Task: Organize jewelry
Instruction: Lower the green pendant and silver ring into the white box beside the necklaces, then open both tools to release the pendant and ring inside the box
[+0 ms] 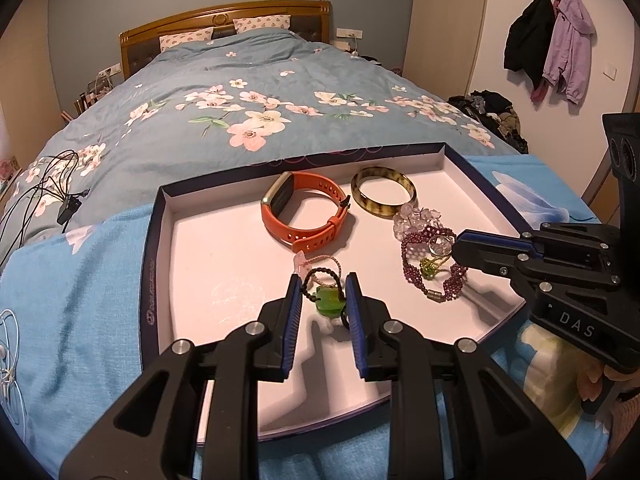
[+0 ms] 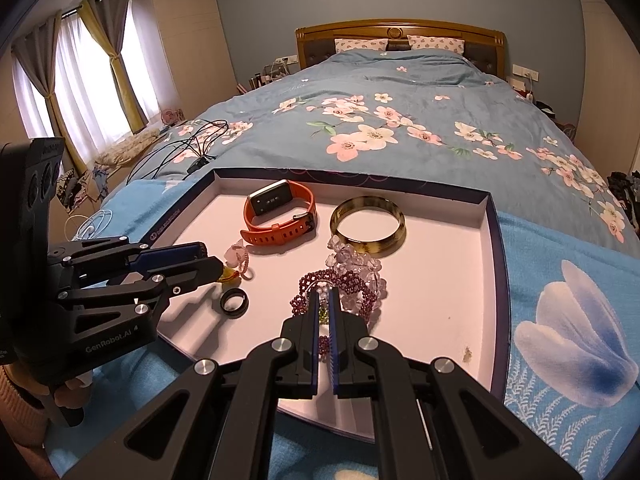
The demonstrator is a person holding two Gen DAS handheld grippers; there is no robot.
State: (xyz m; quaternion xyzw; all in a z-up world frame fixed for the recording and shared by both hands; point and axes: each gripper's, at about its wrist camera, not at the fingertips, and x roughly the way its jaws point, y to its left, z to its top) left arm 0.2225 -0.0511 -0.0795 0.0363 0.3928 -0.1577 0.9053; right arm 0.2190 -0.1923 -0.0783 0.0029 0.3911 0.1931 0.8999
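The dark purple beaded bracelet [image 2: 352,280] is lying in a tangled heap inside the shallow white cardboard tray with dark blue walls [image 1: 160,216], near the tray's right wall. The clear chunky crystal bracelet [image 1: 416,218] is touching it on the far side, and a small green and gold charm [image 1: 429,269] is sitting in the middle of the purple loop.

The right gripper [image 2: 325,312] is reaching into this heap. Its two blue pads are nearly pressed together, with only a thin gap, and I think they are pinching a small ring [image 1: 440,245] or bead from the heap, but the fingers are hiding the spot, so I cannot tell for sure.

The left gripper [image 1: 320,300] is over the near left part of the tray. Its fingers are spread apart, one on each side of the green stone pendant on a black cord [image 1: 329,301], and they are not squeezing it.

The orange rubber watch [image 1: 304,216] and the brown and yellow round bangle [image 1: 384,196] are resting at the far side of the tray, just beside each other. A black ring [image 2: 235,302] is lying on the tray floor, left of the purple bracelet.

To do this step well, the right gripper should be lifting slowly and straight up, because the beads are looking tangled and could drag the crystal bracelet along. The left gripper could be closing softly on the pendant, since the stone is looking smooth and could slip.
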